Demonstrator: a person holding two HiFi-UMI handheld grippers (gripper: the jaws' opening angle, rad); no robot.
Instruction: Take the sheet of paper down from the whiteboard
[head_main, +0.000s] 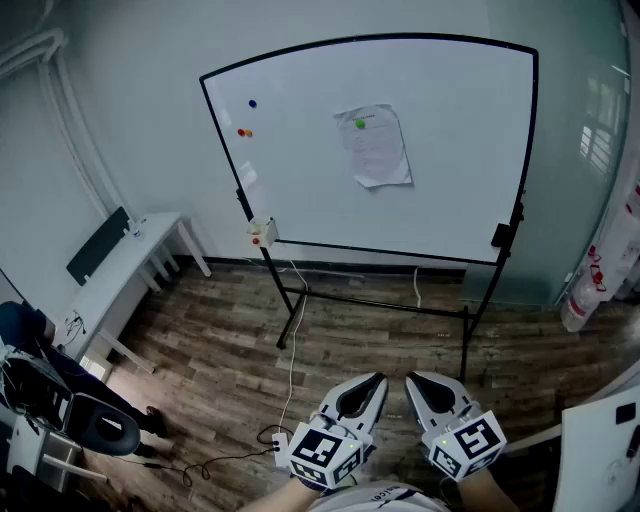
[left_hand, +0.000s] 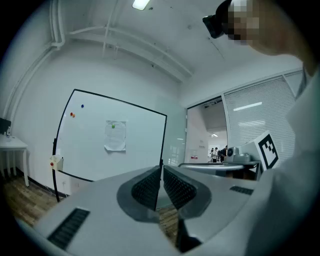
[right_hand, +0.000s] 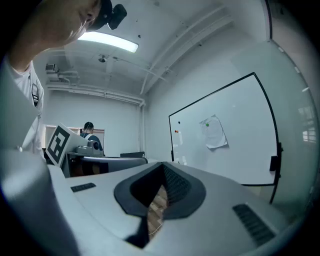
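Well ahead of right gripper (head_main: 424, 383), paper (head_main: 374, 146)

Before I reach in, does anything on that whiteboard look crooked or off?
The sheet of paper hangs slightly askew on the whiteboard, pinned by one green magnet near its top. Its lower edge looks curled away. Nothing else stands out.

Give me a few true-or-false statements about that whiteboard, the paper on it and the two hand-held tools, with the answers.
1. The sheet of paper hangs on the whiteboard. True.
2. A strip of tape holds it up. False: a green magnet pins it.
3. The left gripper and the right gripper sit side by side, well short of the board. True.
4. The right gripper holds the paper. False: its fingers are shut on nothing.
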